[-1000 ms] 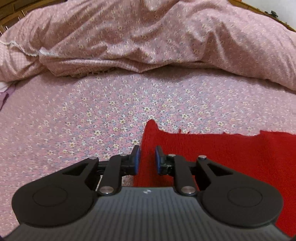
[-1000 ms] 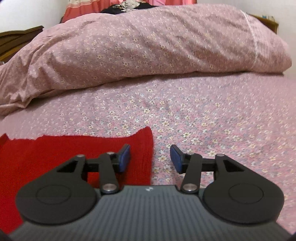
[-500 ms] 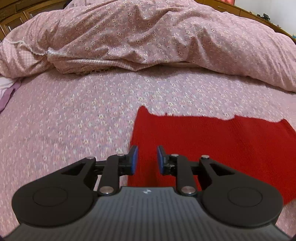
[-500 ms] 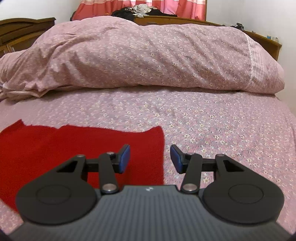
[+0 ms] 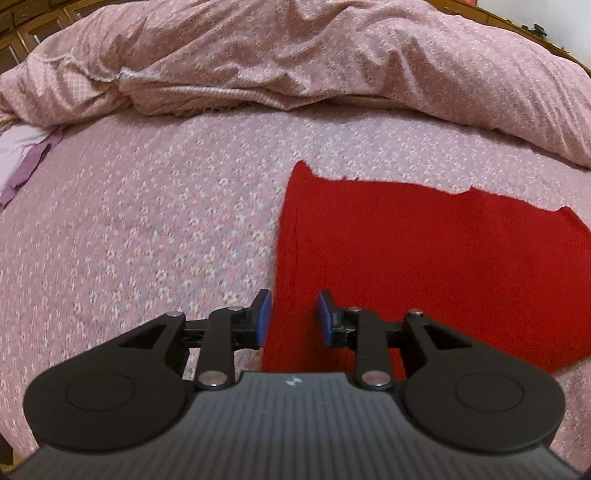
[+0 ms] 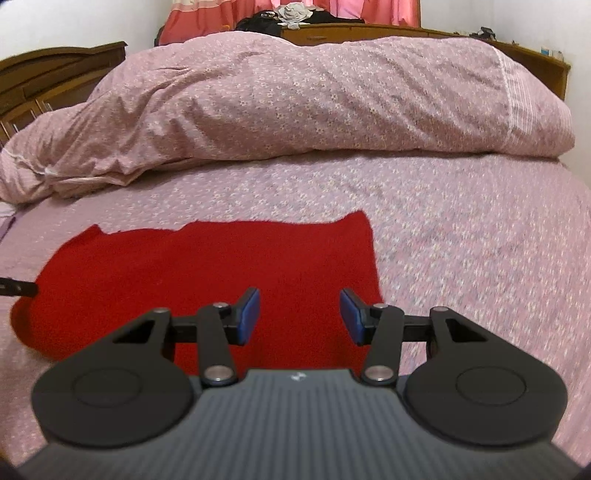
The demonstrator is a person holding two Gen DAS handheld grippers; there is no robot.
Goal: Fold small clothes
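A red cloth lies flat on the bed, in front of a bunched quilt. The left gripper hangs over the cloth's left edge, fingers released, holding nothing. The right gripper hangs over its right edge, its 2 fingers spread wider, also empty.

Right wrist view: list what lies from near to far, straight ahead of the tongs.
Right tongs → flat red knitted cloth → pink floral bedsheet → bunched pink floral duvet → brown wooden headboard → pink-red curtain.
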